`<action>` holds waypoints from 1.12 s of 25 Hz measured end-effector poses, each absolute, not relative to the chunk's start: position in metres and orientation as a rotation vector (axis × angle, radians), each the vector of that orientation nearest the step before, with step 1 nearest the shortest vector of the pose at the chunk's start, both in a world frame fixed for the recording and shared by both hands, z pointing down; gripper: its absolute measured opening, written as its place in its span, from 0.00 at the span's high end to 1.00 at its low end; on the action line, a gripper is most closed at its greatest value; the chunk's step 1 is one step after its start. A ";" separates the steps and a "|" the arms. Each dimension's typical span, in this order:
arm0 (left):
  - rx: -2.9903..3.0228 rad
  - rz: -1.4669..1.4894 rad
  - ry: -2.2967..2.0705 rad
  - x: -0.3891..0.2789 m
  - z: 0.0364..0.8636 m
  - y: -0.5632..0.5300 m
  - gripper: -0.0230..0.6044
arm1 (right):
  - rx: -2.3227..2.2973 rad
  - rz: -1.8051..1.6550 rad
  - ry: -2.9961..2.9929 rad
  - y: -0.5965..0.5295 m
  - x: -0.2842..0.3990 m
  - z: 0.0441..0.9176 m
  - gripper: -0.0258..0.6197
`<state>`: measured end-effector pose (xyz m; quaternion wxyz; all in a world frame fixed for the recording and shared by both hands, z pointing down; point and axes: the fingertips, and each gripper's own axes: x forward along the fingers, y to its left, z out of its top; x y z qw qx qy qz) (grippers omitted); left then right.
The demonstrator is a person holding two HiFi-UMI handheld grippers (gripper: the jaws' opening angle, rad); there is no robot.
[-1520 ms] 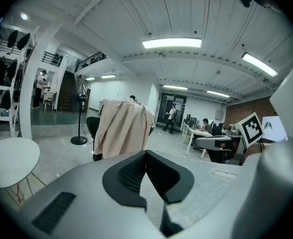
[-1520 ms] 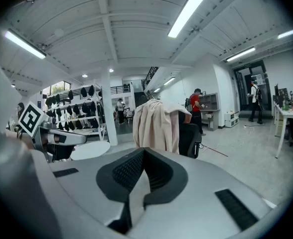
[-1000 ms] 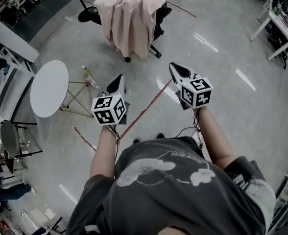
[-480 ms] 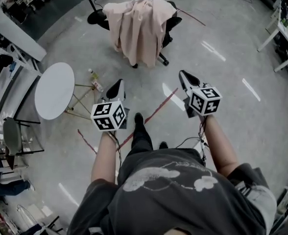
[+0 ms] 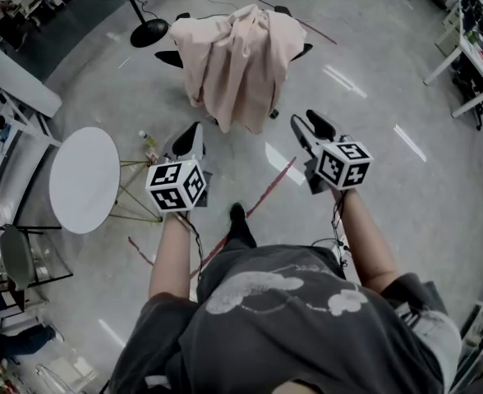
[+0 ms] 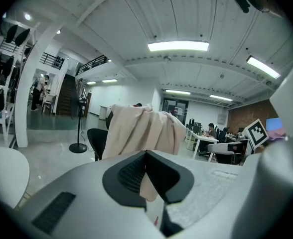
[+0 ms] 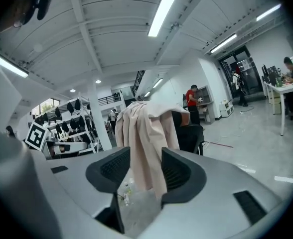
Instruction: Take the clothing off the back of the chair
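A pale pink garment [image 5: 237,64] hangs over the back of a black office chair [image 5: 169,57] at the top middle of the head view. It also shows ahead in the left gripper view as the garment [image 6: 141,131] on the chair [image 6: 96,139], and in the right gripper view as the garment [image 7: 146,133] on the chair [image 7: 190,133]. Both grippers are held out short of the chair, apart from the cloth. My left gripper [image 5: 194,130] [image 6: 146,153] has its tips together. The jaws of my right gripper [image 5: 307,121] [image 7: 145,156] are opening, with nothing between them.
A round white table [image 5: 84,179] on thin legs stands at the left, with a bottle [image 5: 149,144] lying on the floor beside it. A black stand base [image 5: 149,31] sits left of the chair. White desks [image 5: 471,56] line the right edge. A red line [image 5: 262,195] crosses the floor.
The person has stepped toward the chair, which now lies closer to both grippers. The right gripper's jaws, together before, have parted. The left jaws have stayed together.
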<state>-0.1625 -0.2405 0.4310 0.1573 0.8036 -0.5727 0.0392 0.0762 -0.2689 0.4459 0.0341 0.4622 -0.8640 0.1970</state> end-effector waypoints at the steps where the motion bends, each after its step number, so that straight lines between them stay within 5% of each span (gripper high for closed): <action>1: 2.303 0.112 -1.637 -0.168 0.429 -0.252 0.97 | 1.427 0.613 -2.660 -0.279 0.071 0.443 0.66; 5: 2.314 0.121 -1.618 -0.186 0.427 -0.287 0.96 | 1.458 0.670 -2.663 -0.313 0.050 0.437 0.42; 11: 2.317 0.120 -1.604 -0.210 0.425 -0.320 0.96 | 1.515 0.700 -2.640 -0.352 0.027 0.425 0.32; 28: 2.378 0.082 -1.562 -0.257 0.409 -0.388 0.96 | 1.567 0.692 -2.466 -0.429 -0.026 0.434 0.28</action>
